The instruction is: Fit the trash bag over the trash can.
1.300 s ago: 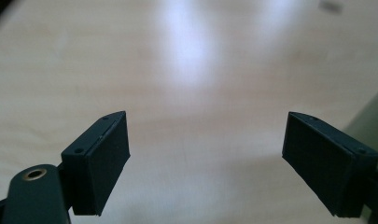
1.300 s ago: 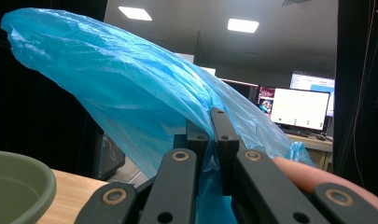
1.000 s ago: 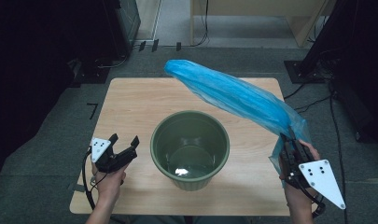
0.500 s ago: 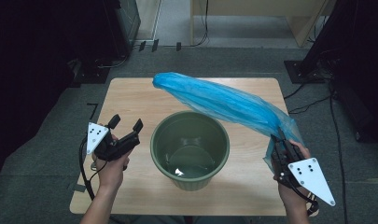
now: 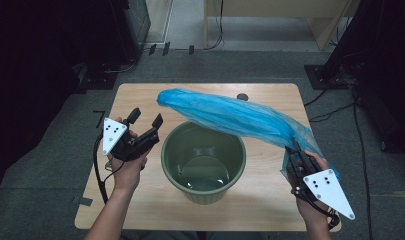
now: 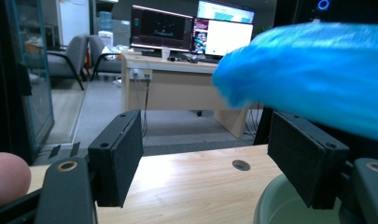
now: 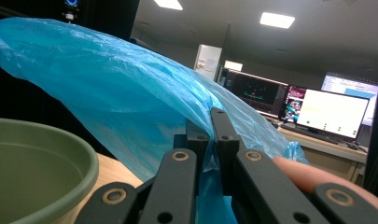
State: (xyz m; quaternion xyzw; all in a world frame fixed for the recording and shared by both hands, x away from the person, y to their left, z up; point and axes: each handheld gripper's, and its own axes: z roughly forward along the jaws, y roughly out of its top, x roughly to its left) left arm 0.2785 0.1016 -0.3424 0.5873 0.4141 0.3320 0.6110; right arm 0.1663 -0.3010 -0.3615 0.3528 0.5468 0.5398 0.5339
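A long blue plastic bag [image 5: 230,115] stretches in the air across a green bucket [image 5: 210,192] that stands mid-table. My right gripper [image 5: 292,147] is shut on the bag's right end, and the right gripper view shows the film [image 7: 107,84] pinched between its closed jaws [image 7: 210,116]. The bag's free left end [image 6: 317,79] hangs just ahead and to the right of my left gripper [image 6: 200,154]. That left gripper [image 5: 145,119] is raised left of the bucket and open; its jaws have just been closing a little, with nothing between them. The bucket rim [image 7: 37,158] lies to the left of the right jaws.
The wooden table [image 5: 140,100] has a small round hole [image 5: 242,97] near its far edge. Dark racks and floor cables surround it. A desk with lit monitors [image 6: 191,35] stands beyond the table.
The bag's free end has swung left and down across the bucket. My left gripper has risen and moved toward the bucket, its jaws slightly narrower. The right hand has barely moved.
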